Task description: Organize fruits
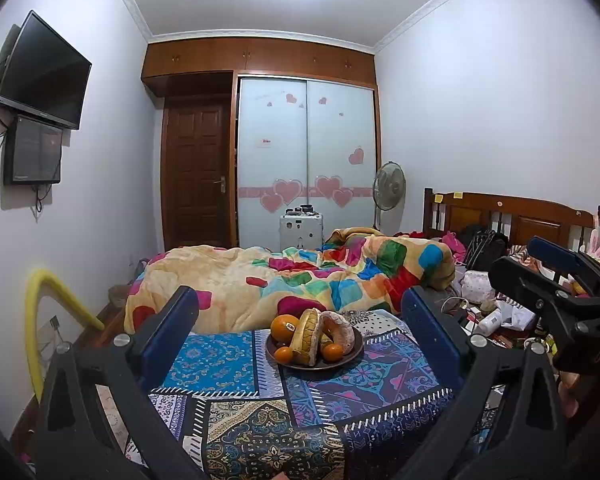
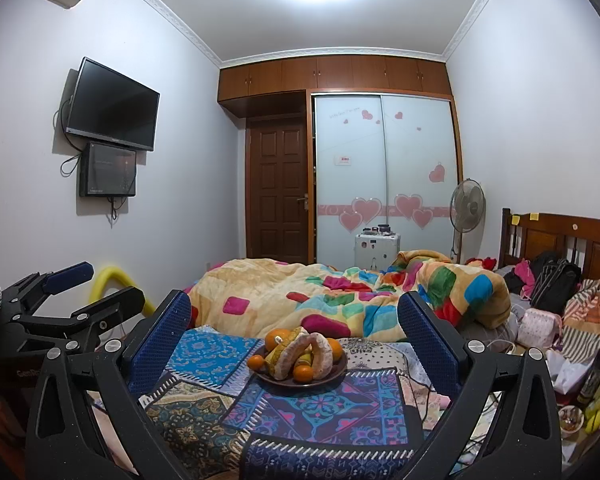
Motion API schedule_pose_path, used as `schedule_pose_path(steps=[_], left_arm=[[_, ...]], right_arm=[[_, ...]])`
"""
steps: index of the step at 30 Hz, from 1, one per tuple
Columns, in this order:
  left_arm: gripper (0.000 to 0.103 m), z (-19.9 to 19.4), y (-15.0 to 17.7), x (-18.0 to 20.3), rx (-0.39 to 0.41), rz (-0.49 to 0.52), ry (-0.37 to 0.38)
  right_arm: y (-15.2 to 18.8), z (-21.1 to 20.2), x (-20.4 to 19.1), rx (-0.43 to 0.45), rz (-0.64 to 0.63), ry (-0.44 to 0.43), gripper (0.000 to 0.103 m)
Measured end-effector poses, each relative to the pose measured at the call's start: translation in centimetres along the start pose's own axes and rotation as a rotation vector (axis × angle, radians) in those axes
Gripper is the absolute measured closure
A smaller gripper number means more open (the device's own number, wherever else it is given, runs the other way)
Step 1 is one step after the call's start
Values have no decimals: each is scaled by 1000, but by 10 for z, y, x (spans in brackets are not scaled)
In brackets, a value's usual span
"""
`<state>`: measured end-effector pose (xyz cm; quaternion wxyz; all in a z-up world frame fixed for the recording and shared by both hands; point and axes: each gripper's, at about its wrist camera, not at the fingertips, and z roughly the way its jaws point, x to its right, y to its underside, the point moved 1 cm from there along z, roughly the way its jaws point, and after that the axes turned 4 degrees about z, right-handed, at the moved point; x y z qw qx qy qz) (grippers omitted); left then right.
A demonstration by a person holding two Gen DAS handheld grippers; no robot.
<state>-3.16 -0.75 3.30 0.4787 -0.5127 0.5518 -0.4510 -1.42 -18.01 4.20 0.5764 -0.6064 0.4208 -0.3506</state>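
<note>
A dark plate (image 1: pixel 338 362) (image 2: pixel 340 368) sits on a patterned cloth on the bed. It holds several oranges (image 1: pixel 284 327) (image 2: pixel 303 373) and bread-like pieces (image 1: pixel 306 336) (image 2: pixel 292 354) (image 1: pixel 342 332). My left gripper (image 1: pixel 300 320) is open and empty, held back from the plate with the plate framed between its blue fingers. My right gripper (image 2: pixel 296 320) is also open and empty, likewise short of the plate. The right gripper shows at the right edge of the left wrist view (image 1: pixel 540 276), and the left gripper shows at the left of the right wrist view (image 2: pixel 84 292).
The patterned cloth (image 1: pixel 260 420) (image 2: pixel 300 420) covers the near bed. A bunched colourful quilt (image 1: pixel 300 276) (image 2: pixel 340 300) lies behind the plate. Clutter of bags and bottles (image 2: pixel 560 320) fills the right side. A yellow foam tube (image 1: pixel 40 320) stands at the left.
</note>
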Motion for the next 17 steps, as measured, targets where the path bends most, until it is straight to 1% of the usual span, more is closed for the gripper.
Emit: schedule_pose_path(steps=[17], left_arm=[[0,5,3,-2,-10,-5,15]], right_arm=[[1,7,2,-11,9,5,0]])
